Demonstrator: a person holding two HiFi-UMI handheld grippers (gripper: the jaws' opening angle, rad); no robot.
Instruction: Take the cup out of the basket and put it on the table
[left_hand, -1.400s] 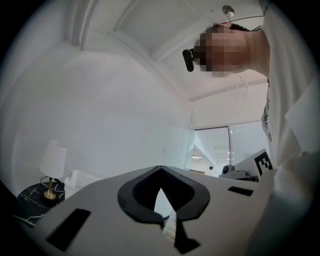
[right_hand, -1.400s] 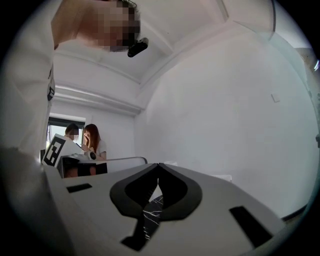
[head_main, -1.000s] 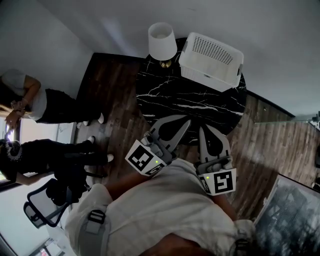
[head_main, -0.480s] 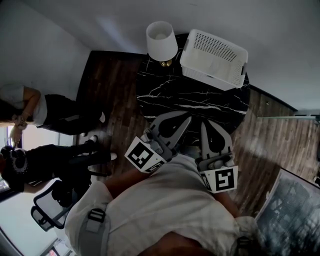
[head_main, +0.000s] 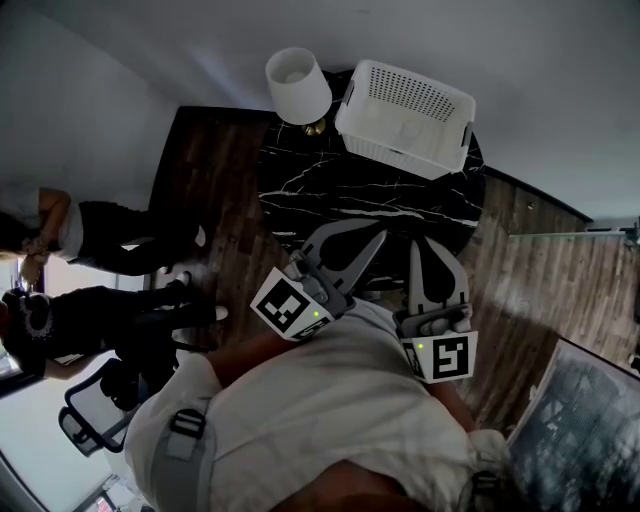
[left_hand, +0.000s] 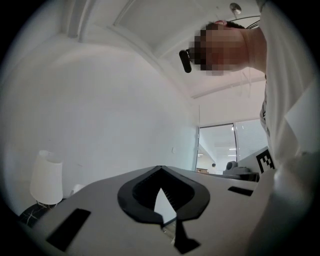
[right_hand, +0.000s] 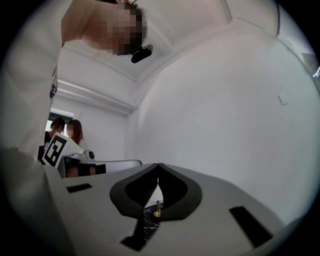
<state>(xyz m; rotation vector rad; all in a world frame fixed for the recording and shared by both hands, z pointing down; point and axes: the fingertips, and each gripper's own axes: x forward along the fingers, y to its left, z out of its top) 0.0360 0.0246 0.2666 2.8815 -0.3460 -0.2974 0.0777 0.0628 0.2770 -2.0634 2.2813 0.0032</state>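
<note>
Probably an office room staged as a home corner, judging by the round black marble table (head_main: 380, 215) on dark plank floor (head_main: 215, 170), a white-shaded lamp (head_main: 295, 85) at its far edge, and a mesh office chair (head_main: 92, 418) and standing bystanders (head_main: 130, 225) left of it.

Head view dim, floor (head_main: 225, 170) and table (head_main: 370, 200) dark, corners stretched by fisheye; gripper views brighter, daylight from a window (left_hand: 216, 147); walls (left_hand: 100, 100) washed pale; black vignette round the edges.
</note>
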